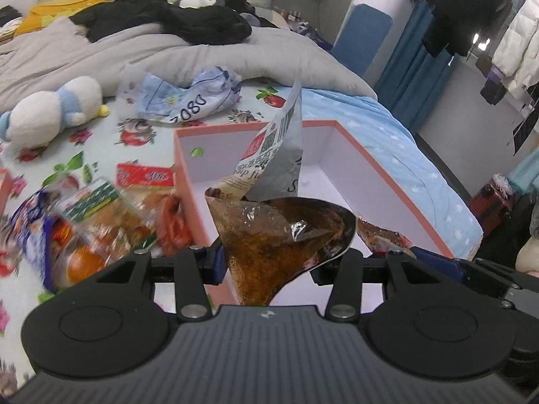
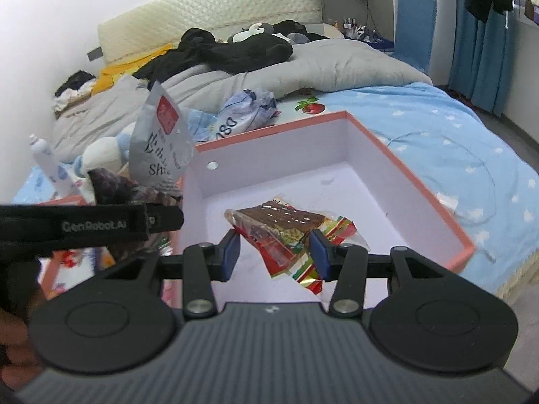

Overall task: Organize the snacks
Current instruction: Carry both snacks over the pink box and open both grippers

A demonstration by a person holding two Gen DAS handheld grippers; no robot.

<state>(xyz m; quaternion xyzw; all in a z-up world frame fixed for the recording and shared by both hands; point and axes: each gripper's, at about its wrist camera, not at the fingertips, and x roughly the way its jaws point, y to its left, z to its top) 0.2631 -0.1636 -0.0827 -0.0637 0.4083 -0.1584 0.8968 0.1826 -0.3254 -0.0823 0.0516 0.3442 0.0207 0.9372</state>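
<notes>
Carry-in step: silver snack pouch (image 1: 269,222) clamped in left gripper (image 1: 269,262), red-wrapped snack (image 2: 286,235) clamped in right gripper (image 2: 274,252), both held over pink box (image 2: 438,202). Judged next: each packet to be lowered and let go inside.

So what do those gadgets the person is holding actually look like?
Each hand-held gripper is matte black: a ribbed body, two round discs at the sides, silver screws, angular linkage arms and blue pads on its fingers. The left one carries white GenRobot.AI lettering along its side.

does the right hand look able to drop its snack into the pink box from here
Probably yes: the right tongs, shut on the red snack packet, hang above the open pink box, whose white floor looks bare below them.
</notes>
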